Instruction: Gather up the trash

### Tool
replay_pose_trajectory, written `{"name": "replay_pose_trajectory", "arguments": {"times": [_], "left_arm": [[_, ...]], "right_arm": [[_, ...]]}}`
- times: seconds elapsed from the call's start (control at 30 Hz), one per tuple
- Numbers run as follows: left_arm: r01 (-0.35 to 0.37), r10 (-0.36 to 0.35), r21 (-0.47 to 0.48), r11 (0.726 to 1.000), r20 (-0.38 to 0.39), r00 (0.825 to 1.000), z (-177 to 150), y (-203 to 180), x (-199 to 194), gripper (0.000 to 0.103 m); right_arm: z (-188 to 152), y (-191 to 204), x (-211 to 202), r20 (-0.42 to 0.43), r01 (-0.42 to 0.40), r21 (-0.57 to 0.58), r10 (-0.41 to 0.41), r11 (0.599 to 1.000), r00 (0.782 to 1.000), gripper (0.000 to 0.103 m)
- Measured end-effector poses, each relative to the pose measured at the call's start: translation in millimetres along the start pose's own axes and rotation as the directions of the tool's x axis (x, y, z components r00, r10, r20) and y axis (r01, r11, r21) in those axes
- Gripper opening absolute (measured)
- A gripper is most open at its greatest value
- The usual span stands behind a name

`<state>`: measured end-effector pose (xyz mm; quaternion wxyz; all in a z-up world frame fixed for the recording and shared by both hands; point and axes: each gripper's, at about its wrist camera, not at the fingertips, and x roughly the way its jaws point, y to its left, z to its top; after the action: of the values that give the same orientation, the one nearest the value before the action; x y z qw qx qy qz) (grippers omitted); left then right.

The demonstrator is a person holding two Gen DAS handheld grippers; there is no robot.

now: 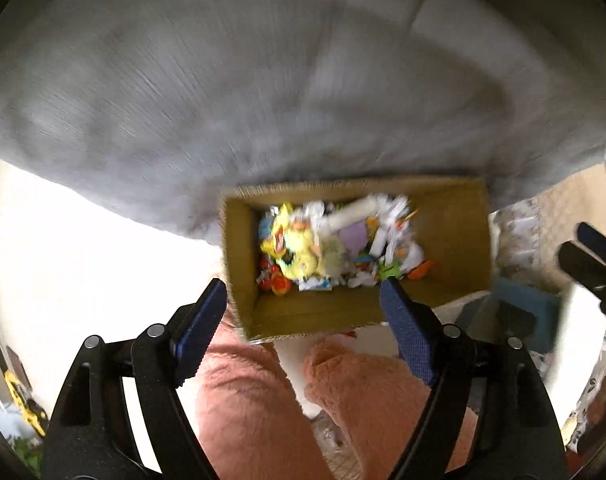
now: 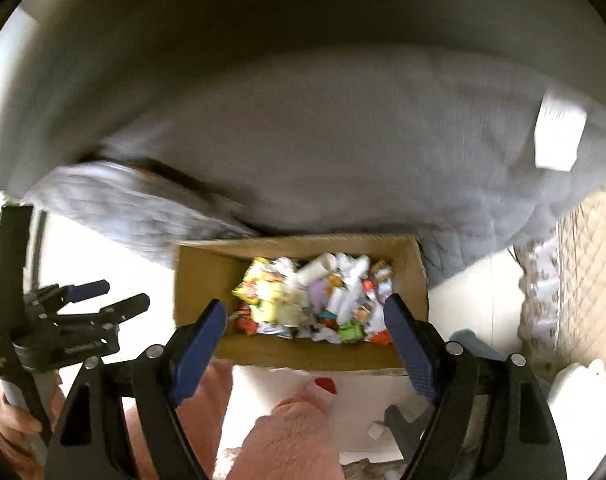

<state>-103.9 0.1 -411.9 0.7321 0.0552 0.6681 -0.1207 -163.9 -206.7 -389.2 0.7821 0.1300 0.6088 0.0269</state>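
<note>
1. The cardboard box [image 1: 455,240] sits on the floor against the grey bed cover [image 1: 231,92]; a heap of wrappers and crumpled paper [image 1: 335,248] fills its bottom.
2. The left tongs [image 1: 303,308] hang over the box's near edge, jaws spread wide and empty.
3. The right tongs [image 2: 305,328] hover above the same heap, also wide apart with nothing between them.
4. Risk: with both tongs low, a stray jaw could catch the box's near wall and tip or shove it.
5. Light scraps may cling to the pads and lift back out.

Black two-finger grippers [image 1: 303,308] with blue ribbed pads [image 1: 409,330] — silver rivets, fuzzy salmon-pink trousers [image 1: 243,412].
</note>
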Motion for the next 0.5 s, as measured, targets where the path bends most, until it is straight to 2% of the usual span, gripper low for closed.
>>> {"name": "replay_pose_trajectory", "arguments": {"times": [0.1,0.13,0.2,0.23,0.4,0.43,0.5], "left_arm": [[-0.023,0.020,0.030,0.999,0.096,0.995,0,0,-69,0.080],[-0.038,0.032,0.034,0.999,0.154,0.987,2,1,-102,0.082],[-0.069,0.061,0.027,0.997,0.240,0.969,5,2,-142,0.085],[-0.094,0.086,0.015,0.995,0.285,0.955,8,3,-163,0.087],[-0.130,0.159,-0.094,0.987,0.464,0.871,25,9,-249,0.087],[-0.138,0.176,-0.112,0.984,0.505,0.845,27,9,-268,0.087],[-0.153,0.210,-0.147,0.977,0.579,0.788,30,7,-305,0.087]], "right_arm": [[9,22,-51,0.062,-0.060,-0.042,0.062,0.997,0.996,0.080],[14,34,-76,0.106,-0.066,-0.075,0.074,0.995,0.992,0.081],[22,52,-114,0.196,-0.054,-0.128,0.079,0.990,0.977,0.085],[29,63,-139,0.262,-0.040,-0.154,0.080,0.987,0.962,0.089],[62,94,-220,0.443,-0.034,-0.221,0.131,0.975,0.887,0.096],[68,102,-241,0.496,-0.018,-0.243,0.140,0.970,0.857,0.097],[75,112,-268,0.562,0.017,-0.262,0.138,0.965,0.815,0.097]]}}
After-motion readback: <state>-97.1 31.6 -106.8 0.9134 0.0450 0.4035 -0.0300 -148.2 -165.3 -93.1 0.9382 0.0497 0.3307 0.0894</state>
